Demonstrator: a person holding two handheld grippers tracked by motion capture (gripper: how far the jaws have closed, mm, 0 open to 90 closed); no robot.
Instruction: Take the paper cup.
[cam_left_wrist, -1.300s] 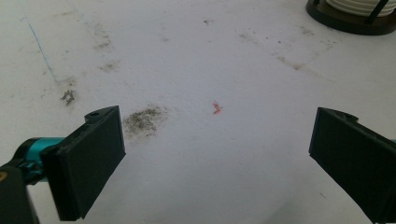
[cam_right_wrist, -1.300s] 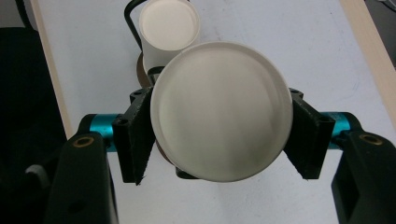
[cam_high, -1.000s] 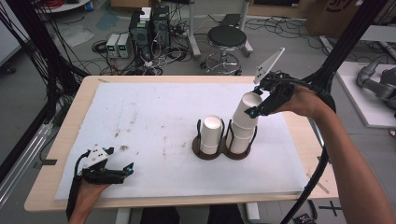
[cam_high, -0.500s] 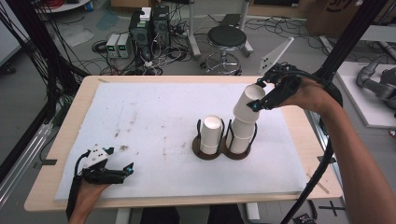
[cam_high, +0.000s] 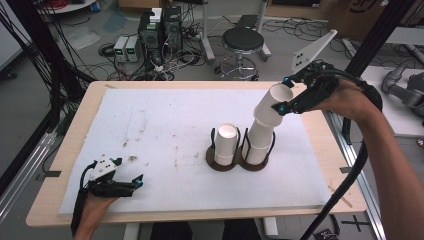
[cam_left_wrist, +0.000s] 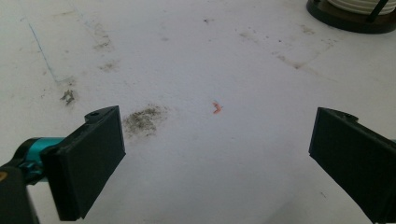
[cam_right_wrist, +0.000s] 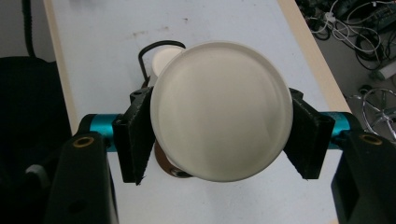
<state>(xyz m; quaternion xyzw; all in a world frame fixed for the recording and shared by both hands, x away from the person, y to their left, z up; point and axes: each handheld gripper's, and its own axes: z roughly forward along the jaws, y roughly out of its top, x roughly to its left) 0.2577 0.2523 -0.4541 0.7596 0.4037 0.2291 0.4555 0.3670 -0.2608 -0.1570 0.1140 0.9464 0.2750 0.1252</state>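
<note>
the right gripper (cam_high: 289, 95) pinches the top paper cup (cam_high: 272, 102) of a tilted stack. in the right gripper view the two black jaws press on opposite sides of this cup (cam_right_wrist: 222, 123), just under its closed bottom, which faces the camera. so the cup is upside down and sits fully between the jaws, touching both. i think the side grip is chosen because the cup is light and thin, and a hold across the wall keeps it round while it slides off the cup below.

the stack (cam_high: 260, 140) leans away from the cup holder (cam_high: 239, 162), up and to the right toward the hand. its lower cups sit in the right ring of the holder, so the wire loops probably keep them down while the top one is taken. whether the top cup is free of the one under it, i cannot tell; in the high view they look to be touching. a second short stack of cups (cam_high: 226, 145) stands upright in the left ring of the holder.

the left gripper (cam_high: 127, 184) rests low on the white mat (cam_high: 150, 125), well apart from the holder, toward the near left corner. its jaws are spread wide with nothing between them, over a dark smudge (cam_left_wrist: 144, 119) on the mat. it seems to be waiting.
</note>
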